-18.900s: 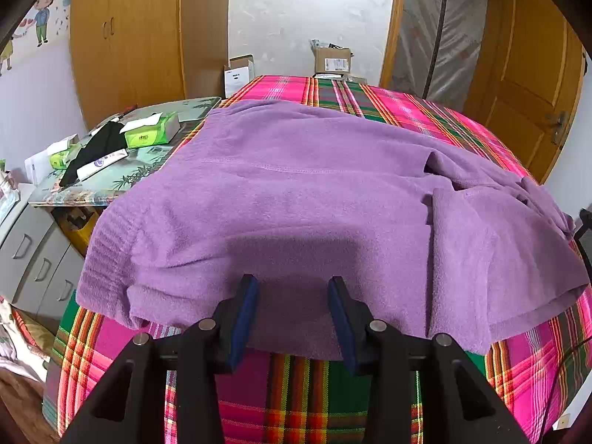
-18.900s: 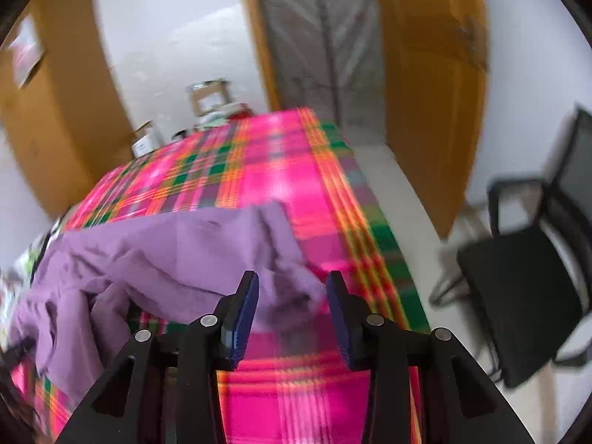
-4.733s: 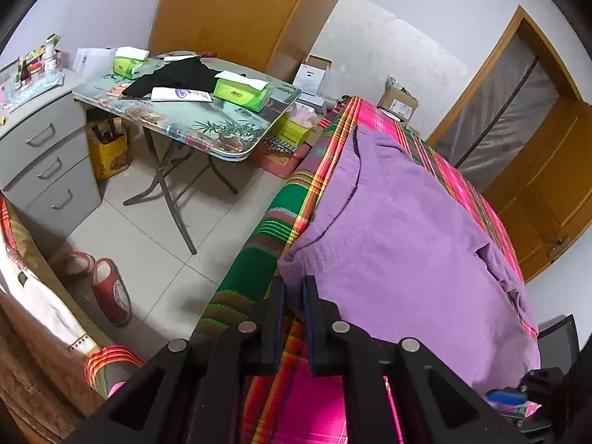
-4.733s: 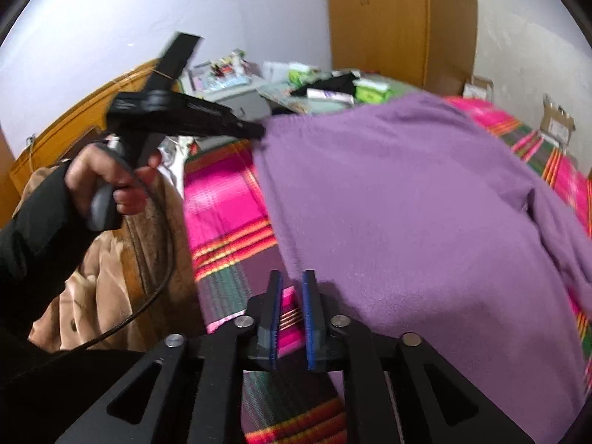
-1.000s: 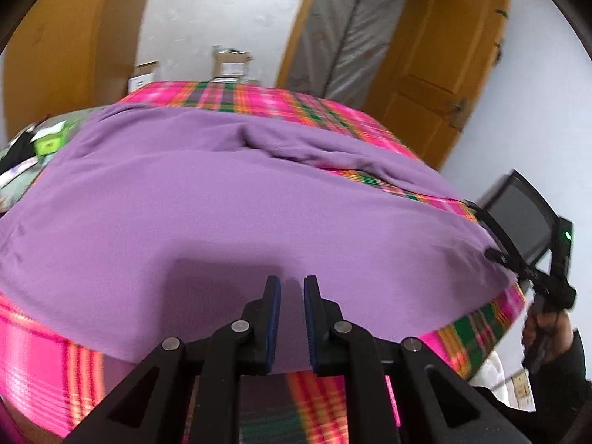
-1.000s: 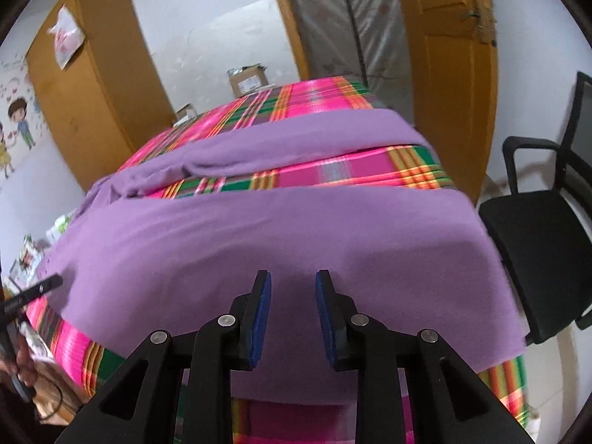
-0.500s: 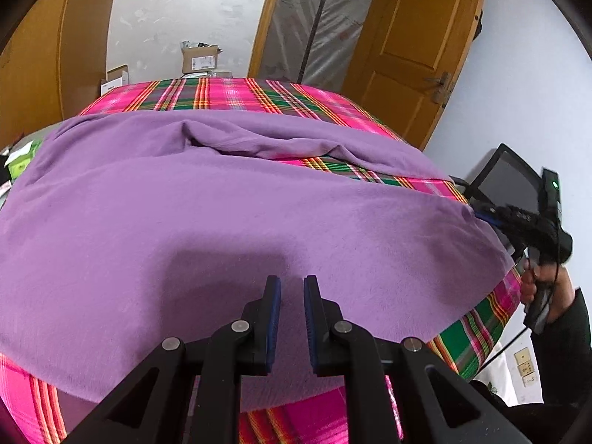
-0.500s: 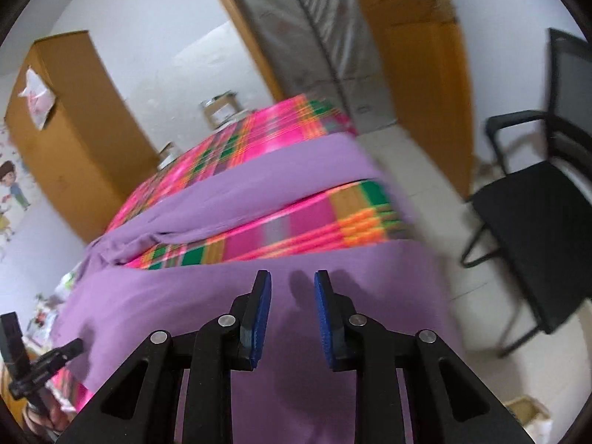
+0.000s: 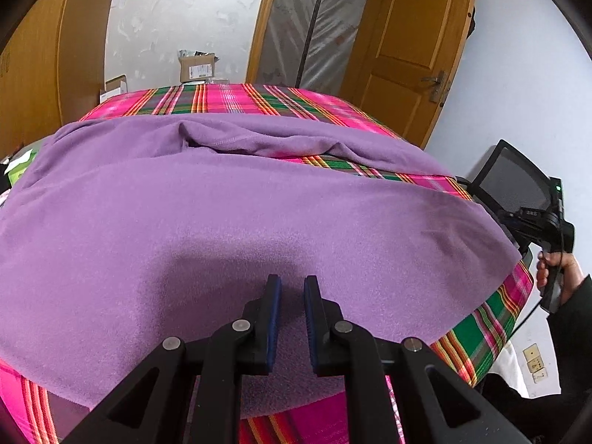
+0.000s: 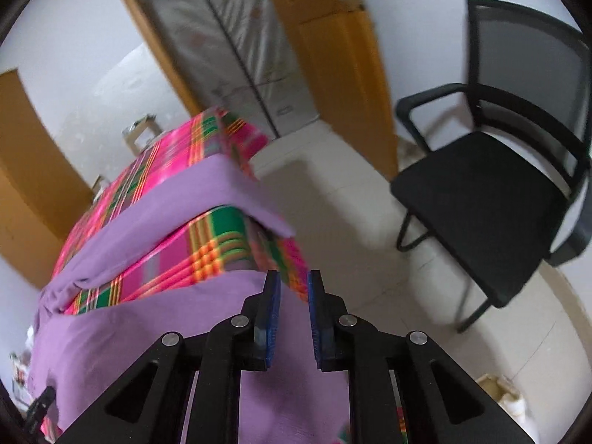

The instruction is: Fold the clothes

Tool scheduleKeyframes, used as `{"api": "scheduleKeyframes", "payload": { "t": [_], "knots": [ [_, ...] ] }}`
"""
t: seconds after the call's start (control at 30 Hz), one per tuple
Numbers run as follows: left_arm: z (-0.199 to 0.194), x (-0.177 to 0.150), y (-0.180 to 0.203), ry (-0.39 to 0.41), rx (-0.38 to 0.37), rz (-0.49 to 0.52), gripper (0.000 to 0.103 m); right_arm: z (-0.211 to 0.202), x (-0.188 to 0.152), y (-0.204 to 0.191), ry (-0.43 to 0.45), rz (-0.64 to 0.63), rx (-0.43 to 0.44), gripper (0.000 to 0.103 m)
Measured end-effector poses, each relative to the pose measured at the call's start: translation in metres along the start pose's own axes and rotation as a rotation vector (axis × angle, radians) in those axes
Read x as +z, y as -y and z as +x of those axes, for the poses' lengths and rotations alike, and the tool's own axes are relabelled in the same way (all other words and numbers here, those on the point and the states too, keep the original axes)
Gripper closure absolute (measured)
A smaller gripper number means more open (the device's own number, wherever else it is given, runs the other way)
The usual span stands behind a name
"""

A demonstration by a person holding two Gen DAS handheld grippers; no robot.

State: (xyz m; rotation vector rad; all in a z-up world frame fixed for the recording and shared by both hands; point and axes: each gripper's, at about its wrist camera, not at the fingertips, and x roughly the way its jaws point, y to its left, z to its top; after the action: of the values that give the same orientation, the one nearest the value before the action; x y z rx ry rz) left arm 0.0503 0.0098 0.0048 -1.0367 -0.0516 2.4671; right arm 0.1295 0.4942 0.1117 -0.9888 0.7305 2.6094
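My left gripper (image 9: 292,285) has its 2 fingers (image 9: 272,307) a narrow slit apart above the purple sweater (image 9: 229,229), pinching nothing I can see. My right gripper (image 10: 293,281) has just been closing; its jaws keep a small gap with no cloth between them, over the sweater's corner at the bed edge. Ahead of the left fingers the sweater lies spread across the pink plaid bedspread (image 9: 236,100), 1 sleeve stretched beyond. The cardboard box (image 9: 198,66) past the bed carries a white label I cannot read. Right of my right fingers stands a black mesh chair (image 10: 492,185) on pale tiles, by a wooden door (image 9: 407,44).
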Motion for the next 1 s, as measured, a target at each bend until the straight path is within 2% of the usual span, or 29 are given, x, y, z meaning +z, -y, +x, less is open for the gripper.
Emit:
{"api": "scheduleKeyframes", "payload": {
  "t": [0.17,0.4,0.5,0.67,1.0],
  "knots": [
    [0.001,-0.001,0.002,0.014,0.013,0.005,0.09,-0.019,-0.012,-0.011,0.031,-0.05,0.057,0.086],
    [-0.001,-0.006,-0.001,0.051,-0.004,-0.007,0.09,-0.018,-0.049,-0.096,0.014,-0.284,0.235,0.083],
    [-0.002,-0.009,-0.003,0.072,-0.012,-0.01,0.09,-0.01,-0.068,-0.136,-0.008,-0.415,0.277,0.081],
    [-0.002,-0.01,0.001,0.081,0.003,0.004,0.09,-0.007,-0.092,-0.176,0.013,-0.617,0.253,0.076],
    [-0.003,-0.012,0.0,0.094,0.0,-0.003,0.09,0.017,-0.089,-0.186,-0.084,-0.594,0.208,0.075]
  ]
}}
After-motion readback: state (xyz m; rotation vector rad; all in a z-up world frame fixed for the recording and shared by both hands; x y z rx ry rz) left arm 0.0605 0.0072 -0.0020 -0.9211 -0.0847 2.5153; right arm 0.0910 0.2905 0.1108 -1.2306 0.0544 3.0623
